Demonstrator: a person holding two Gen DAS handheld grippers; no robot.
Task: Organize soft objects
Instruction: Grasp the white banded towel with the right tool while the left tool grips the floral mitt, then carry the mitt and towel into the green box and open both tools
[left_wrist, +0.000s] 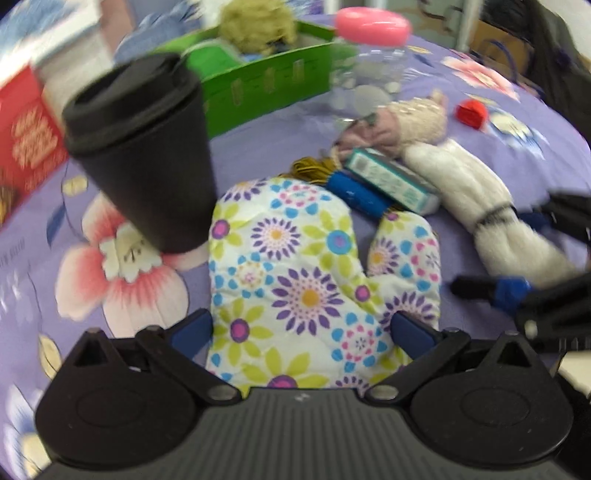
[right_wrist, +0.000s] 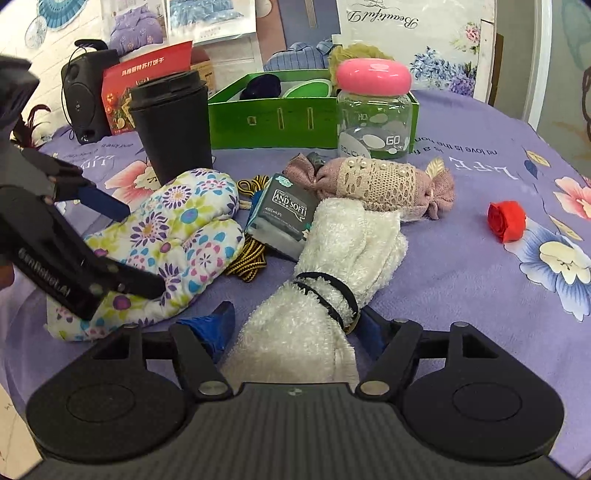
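A floral oven mitt lies on the purple bedspread, cuff toward me. My left gripper is open, its blue pads either side of the mitt's cuff; it also shows in the right wrist view over the mitt. A rolled white fluffy towel with a black band lies between the open fingers of my right gripper. That towel and the right gripper show at right in the left wrist view. A green box holding soft items stands behind.
A black lidded cup stands just behind the mitt. A clear jar with pink lid, a pink lace-wrapped cloth roll, a tissue packet, yellow-black cord and a red fabric rose lie around. A red carton and a speaker stand at back left.
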